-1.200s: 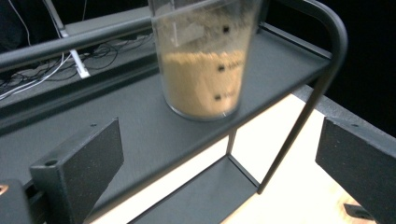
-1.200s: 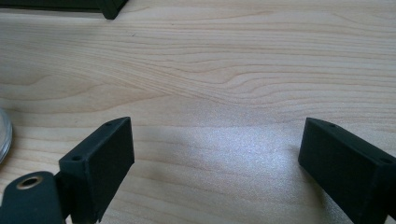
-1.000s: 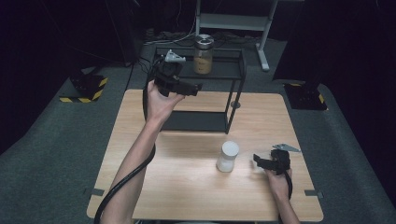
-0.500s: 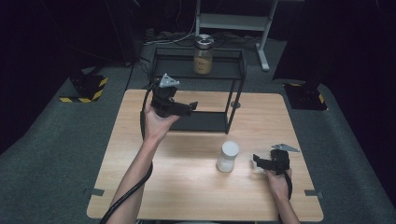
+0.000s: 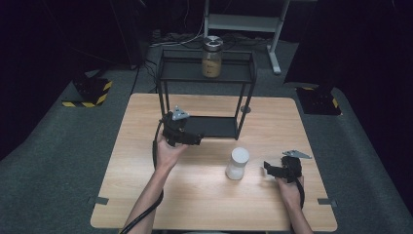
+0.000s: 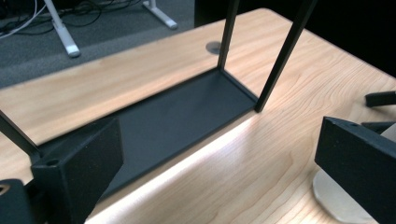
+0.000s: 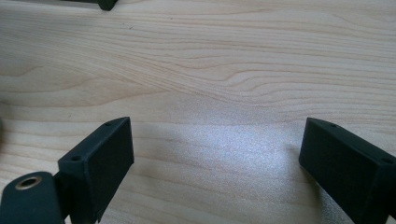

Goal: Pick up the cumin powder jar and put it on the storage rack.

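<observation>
Right gripper [image 5: 271,167]: held low over the table near its right front part; in the right gripper view [image 7: 215,163] its jaws stand wide apart with bare wood between them, gripping nothing.
White bottle [image 5: 237,163]: a short, plain white cylinder with a rounded top, standing upright on the table just beside the right gripper's jaw tips, on their open side; not touched by either tool. In the left gripper view [image 6: 343,205] its pale base shows behind the right-hand jaw.
Left gripper [image 5: 195,139]: held above the table at the front edge of the rack's bottom tray, farther from the person than the right gripper; in the left gripper view [image 6: 219,163] its jaws are spread wide and empty, with the tray ahead of them.
Black wire rack [image 5: 207,126]: a metal frame of thin upright posts with a flat bottom tray and an upper shelf, directly beyond the left gripper.
Glass jar [image 5: 212,57]: amber contents and a metal lid, upright on the rack's upper shelf, well beyond both tools.
Count: two grippers, one white bottle, one jar, one rack.
Wooden table [image 5: 146,195]: open wood lies between the two grippers and towards the person; the rack's front edge bounds the room beyond the left gripper, and the table's right edge runs near the right gripper.
</observation>
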`<state>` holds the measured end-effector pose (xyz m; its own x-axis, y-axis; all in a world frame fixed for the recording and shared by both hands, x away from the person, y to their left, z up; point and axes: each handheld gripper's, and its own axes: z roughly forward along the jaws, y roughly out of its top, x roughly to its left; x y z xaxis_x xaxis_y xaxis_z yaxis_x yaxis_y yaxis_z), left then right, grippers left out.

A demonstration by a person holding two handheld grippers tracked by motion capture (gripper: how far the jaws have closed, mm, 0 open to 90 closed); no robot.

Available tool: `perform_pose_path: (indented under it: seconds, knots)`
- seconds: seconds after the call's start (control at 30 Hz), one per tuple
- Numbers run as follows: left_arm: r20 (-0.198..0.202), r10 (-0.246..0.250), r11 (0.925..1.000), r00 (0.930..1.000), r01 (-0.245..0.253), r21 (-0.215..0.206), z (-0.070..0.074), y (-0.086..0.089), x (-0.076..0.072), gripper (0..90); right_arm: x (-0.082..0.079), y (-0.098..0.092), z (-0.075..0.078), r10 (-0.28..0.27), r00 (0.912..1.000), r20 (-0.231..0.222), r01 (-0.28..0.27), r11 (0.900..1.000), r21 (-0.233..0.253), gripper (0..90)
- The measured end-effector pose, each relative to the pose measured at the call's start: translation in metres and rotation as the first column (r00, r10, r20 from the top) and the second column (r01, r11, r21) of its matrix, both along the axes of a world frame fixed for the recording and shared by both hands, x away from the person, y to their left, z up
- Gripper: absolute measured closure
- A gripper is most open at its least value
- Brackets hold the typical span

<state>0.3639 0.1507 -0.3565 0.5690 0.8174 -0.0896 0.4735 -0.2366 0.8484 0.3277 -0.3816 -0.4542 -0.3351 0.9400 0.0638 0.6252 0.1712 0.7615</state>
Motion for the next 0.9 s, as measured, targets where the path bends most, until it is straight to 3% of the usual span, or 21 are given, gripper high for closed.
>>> perform_pose_path:
  seconds: [0.13,0.43,0.9]
  knots:
    - [-0.003,0.019,0.9996,0.9998,-0.019,-0.02,-0.023,0.0,-0.003,1.3,0.0,0.002,0.0,0.0,1.0,0.001,0.0,1.0,-0.01,9.4]
    - [-0.044,0.083,0.9965,0.9956,-0.083,-0.009,-0.059,-0.004,-0.007,1.2,0.0,0.003,0.001,0.0,1.0,-0.001,0.0,1.0,-0.016,9.2]
    - [-0.066,0.147,0.9891,0.9869,-0.147,0.0,-0.09,-0.011,-0.009,0.9,0.0,0.006,0.001,-0.002,1.0,-0.002,0.002,1.0,-0.028,9.1]
